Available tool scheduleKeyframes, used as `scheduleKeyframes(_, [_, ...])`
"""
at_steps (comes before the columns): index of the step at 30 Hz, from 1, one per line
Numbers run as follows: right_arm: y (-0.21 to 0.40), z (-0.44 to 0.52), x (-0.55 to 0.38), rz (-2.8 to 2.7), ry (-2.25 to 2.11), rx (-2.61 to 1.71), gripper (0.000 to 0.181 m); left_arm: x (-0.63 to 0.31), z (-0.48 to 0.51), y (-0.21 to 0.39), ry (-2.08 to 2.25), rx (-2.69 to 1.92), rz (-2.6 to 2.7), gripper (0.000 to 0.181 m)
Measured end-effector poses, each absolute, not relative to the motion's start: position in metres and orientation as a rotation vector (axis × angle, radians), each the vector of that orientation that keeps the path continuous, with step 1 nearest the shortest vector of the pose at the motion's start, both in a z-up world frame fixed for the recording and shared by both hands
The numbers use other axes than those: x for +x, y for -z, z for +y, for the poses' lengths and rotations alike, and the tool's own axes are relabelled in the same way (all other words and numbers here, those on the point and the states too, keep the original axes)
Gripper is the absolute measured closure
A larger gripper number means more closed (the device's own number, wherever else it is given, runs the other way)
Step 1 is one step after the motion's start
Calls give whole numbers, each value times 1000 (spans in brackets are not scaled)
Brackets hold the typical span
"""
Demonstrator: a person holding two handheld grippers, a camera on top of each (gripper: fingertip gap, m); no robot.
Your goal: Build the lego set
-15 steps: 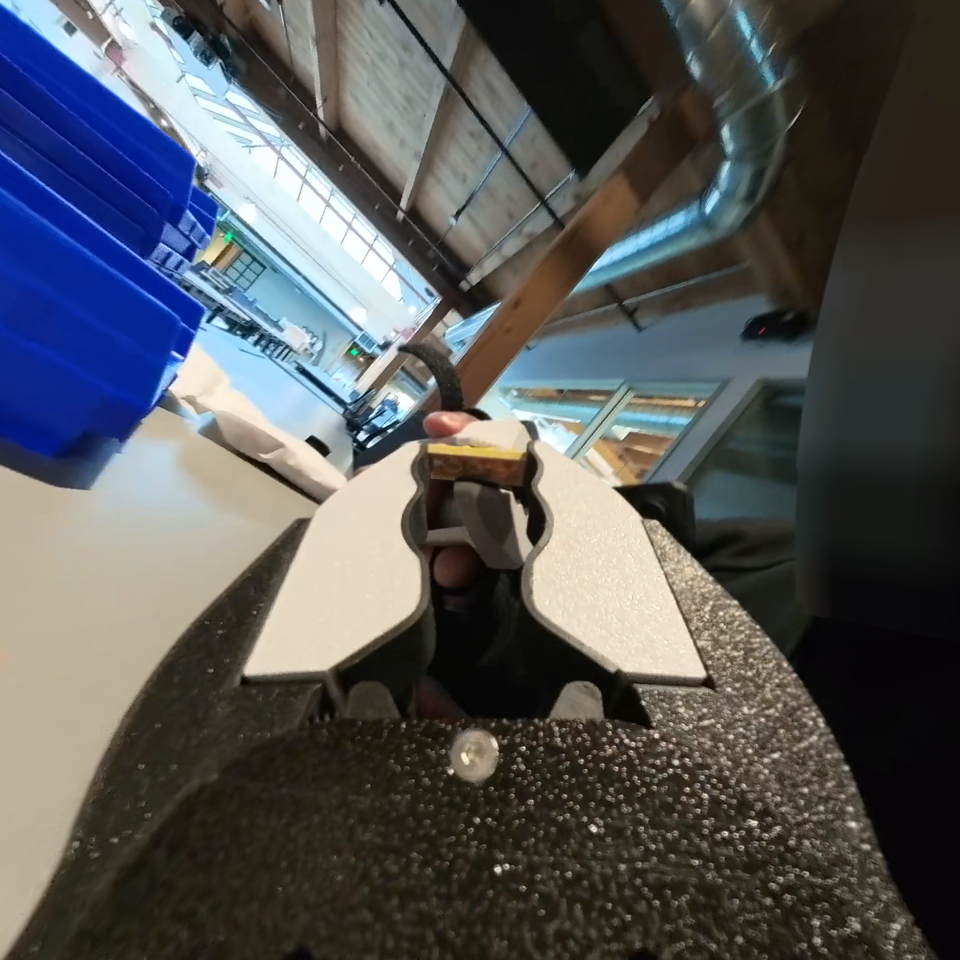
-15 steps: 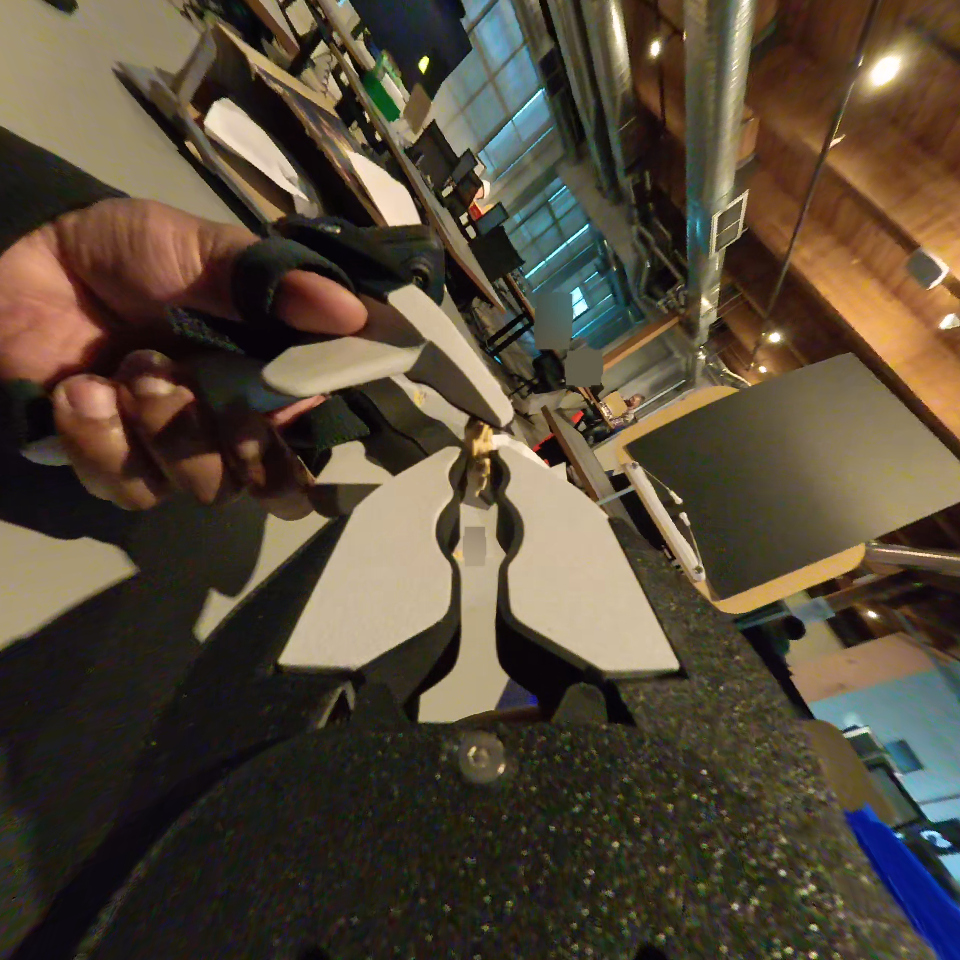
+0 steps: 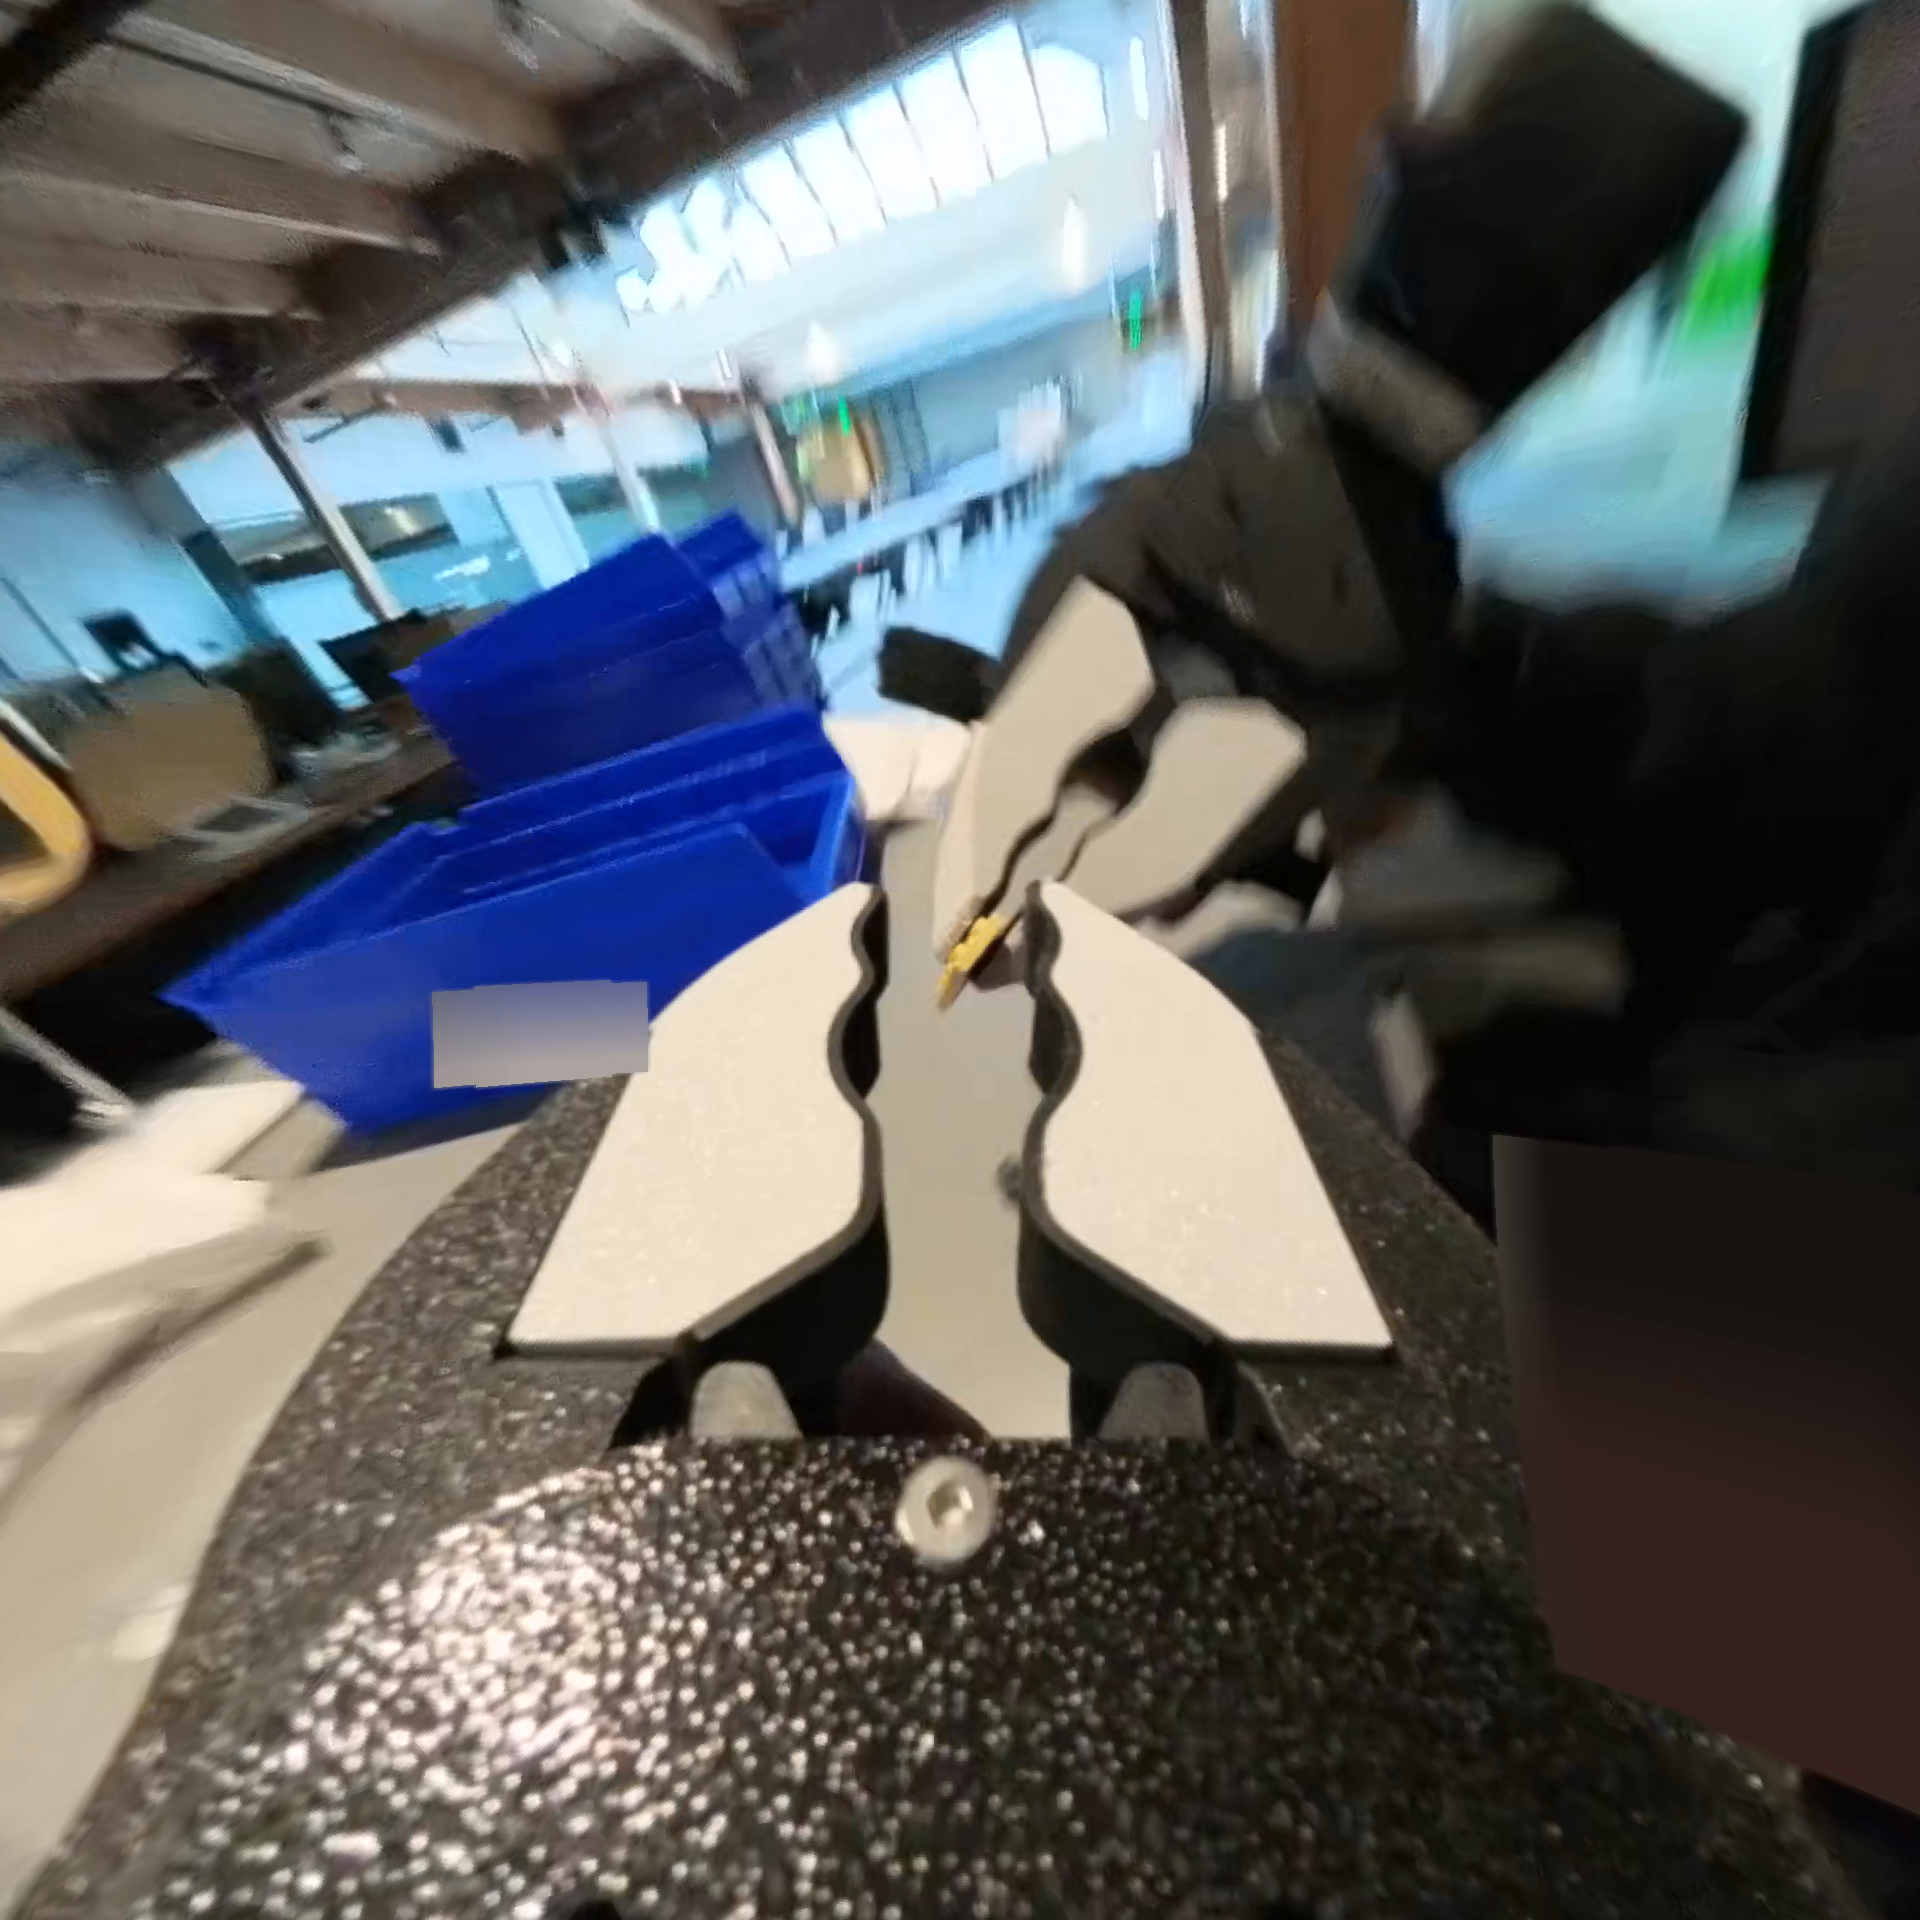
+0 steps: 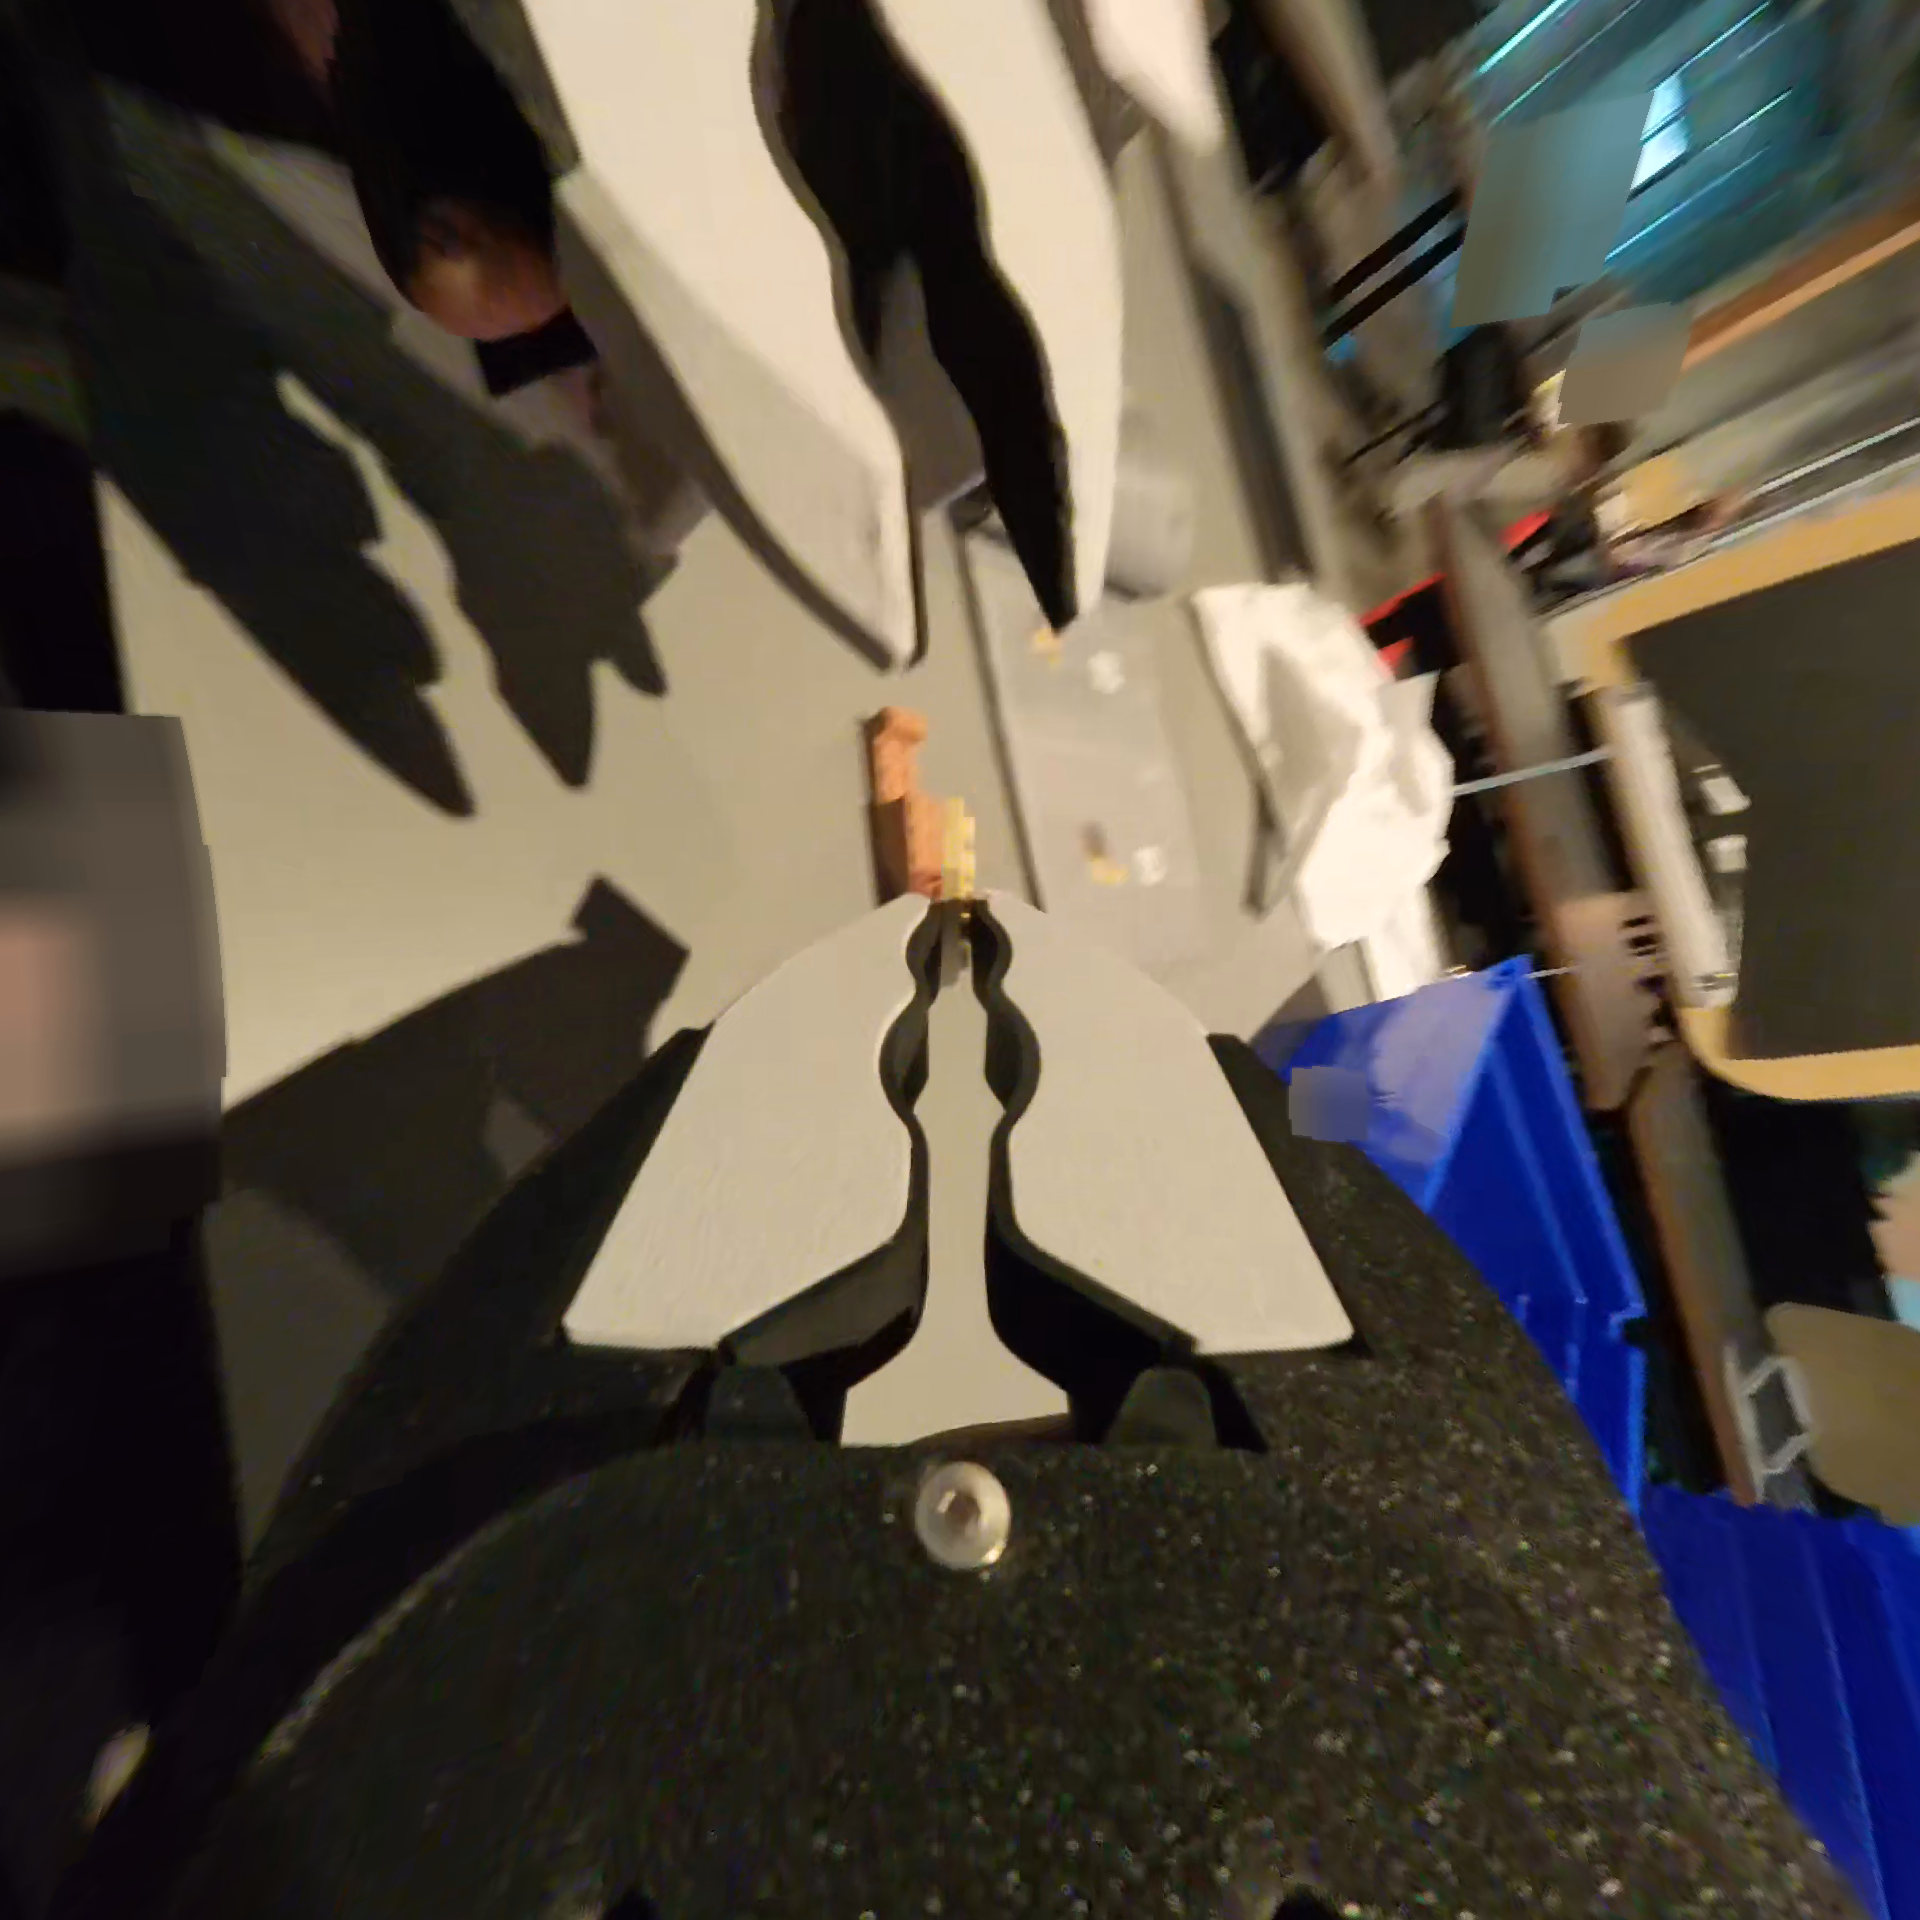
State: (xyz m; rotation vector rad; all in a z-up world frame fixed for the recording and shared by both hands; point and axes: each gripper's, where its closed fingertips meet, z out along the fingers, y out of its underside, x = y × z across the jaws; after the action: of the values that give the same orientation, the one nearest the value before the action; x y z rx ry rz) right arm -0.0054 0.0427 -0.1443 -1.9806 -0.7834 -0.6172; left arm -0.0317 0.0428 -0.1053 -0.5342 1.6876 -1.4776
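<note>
Right gripper (image 4: pixel 961 914): closed to a narrow slit at the tips, with a small yellow lego piece (image 4: pixel 958 862) pinched there and pointed down at the grey worktop (image 4: pixel 312 831).
Left gripper (image 3: pixel 954 914): jaws parted with nothing between them; the right gripper's tips and the yellow piece are seen just beyond its opening.
Brown lego piece (image 4: pixel 896 810): lying on the worktop toward its middle, directly past the right gripper's tips; contact with the yellow piece cannot be told through the blur.
Loose parts (image 4: pixel 1117 857): a few small bits scattered just beside the brown piece, next to a crumpled white bag (image 4: pixel 1340 769).
Blue bins (image 3: pixel 540 935): stood at the worktop's edge.
Step in hand: judged to be the carrying of the yellow piece to the brown one for joining.
Next move: studs should be lined up squarely and pressed straight down; the brown piece will probably need steadying by the empty left gripper.
</note>
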Motion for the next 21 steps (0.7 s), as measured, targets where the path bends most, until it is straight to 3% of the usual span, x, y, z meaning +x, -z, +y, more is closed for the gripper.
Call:
scheduleKeyframes(10, [164, 39, -28, -874, 493, -2072, 177, -29, 31, 147, 1090, -390, 1908, 159])
scheduleKeyframes(13, [165, 40, -28, -870, 499, -2069, 177, -28, 29, 153, 1042, -377, 1930, 170])
scheduleKeyframes(21, [178, 24, 7, -629, 293, -2199, 161, -23, 46, 137, 1306, -558, 1823, 177])
